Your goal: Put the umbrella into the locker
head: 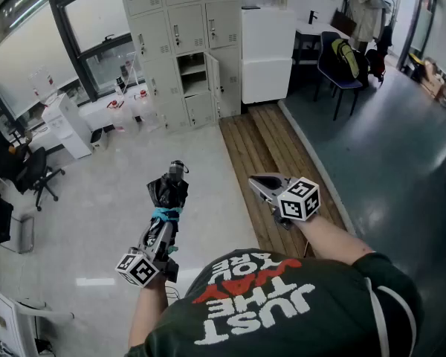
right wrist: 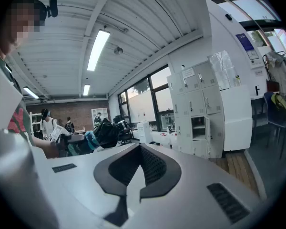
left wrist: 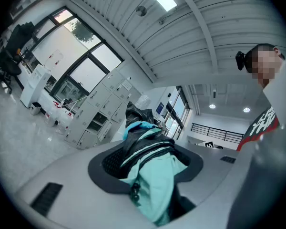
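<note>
Left tongs (head: 162, 233) are clamped on the folded umbrella (head: 169, 192) at its teal-strapped middle, well short of the open locker (head: 194, 71), my right tongs (head: 263, 186) shut and empty; I judge it light, soft cloth over a stiff core, so that middle hold suits.

I see the umbrella (head: 169, 192) folded up, black with teal fabric and a teal strap. It lies about level, clamped in my left gripper (head: 162, 233), its far end aimed at the locker (head: 194, 73). That pale grey locker stands well apart from it, door open.
</note>
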`<control>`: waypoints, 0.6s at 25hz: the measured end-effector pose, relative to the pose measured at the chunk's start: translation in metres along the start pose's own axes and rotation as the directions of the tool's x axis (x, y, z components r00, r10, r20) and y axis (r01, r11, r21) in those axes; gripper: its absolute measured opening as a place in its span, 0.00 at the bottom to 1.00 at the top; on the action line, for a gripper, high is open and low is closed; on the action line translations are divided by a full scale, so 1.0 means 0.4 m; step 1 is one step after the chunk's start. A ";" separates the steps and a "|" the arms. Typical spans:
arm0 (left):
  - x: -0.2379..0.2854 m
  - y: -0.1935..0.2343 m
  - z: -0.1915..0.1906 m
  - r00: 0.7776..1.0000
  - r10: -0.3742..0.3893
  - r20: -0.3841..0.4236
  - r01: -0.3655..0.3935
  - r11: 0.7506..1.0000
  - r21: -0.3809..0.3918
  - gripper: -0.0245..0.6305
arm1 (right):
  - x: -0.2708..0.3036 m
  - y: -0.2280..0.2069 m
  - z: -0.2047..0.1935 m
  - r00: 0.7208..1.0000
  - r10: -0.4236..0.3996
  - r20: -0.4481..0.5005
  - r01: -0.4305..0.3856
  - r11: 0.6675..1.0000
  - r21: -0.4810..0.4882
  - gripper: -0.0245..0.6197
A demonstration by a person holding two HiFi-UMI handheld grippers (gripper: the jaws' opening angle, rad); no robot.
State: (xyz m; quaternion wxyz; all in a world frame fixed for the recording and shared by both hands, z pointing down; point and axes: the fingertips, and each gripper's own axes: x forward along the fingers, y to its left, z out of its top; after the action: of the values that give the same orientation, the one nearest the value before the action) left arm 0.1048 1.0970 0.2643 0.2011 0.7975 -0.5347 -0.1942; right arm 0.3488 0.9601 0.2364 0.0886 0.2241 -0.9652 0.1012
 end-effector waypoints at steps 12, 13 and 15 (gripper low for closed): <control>0.031 -0.035 0.002 1.000 0.014 -0.009 -0.014 1.000 -0.010 0.36 | -0.026 -0.022 0.008 1.000 0.012 0.002 -0.012 1.000 0.008 0.09; 0.036 -0.040 -0.007 1.000 0.011 -0.008 -0.011 1.000 -0.008 0.36 | -0.034 -0.025 0.004 1.000 0.016 0.002 -0.016 1.000 0.007 0.09; 0.048 -0.054 -0.020 1.000 0.001 -0.004 -0.001 1.000 -0.004 0.36 | -0.055 -0.032 0.002 1.000 0.019 0.006 -0.019 1.000 0.003 0.09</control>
State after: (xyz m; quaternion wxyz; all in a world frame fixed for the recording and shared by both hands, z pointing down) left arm 0.1324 1.0877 0.2579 0.2037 0.7973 -0.5342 -0.1935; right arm 0.3741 0.9580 0.2329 0.0846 0.2155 -0.9674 0.1028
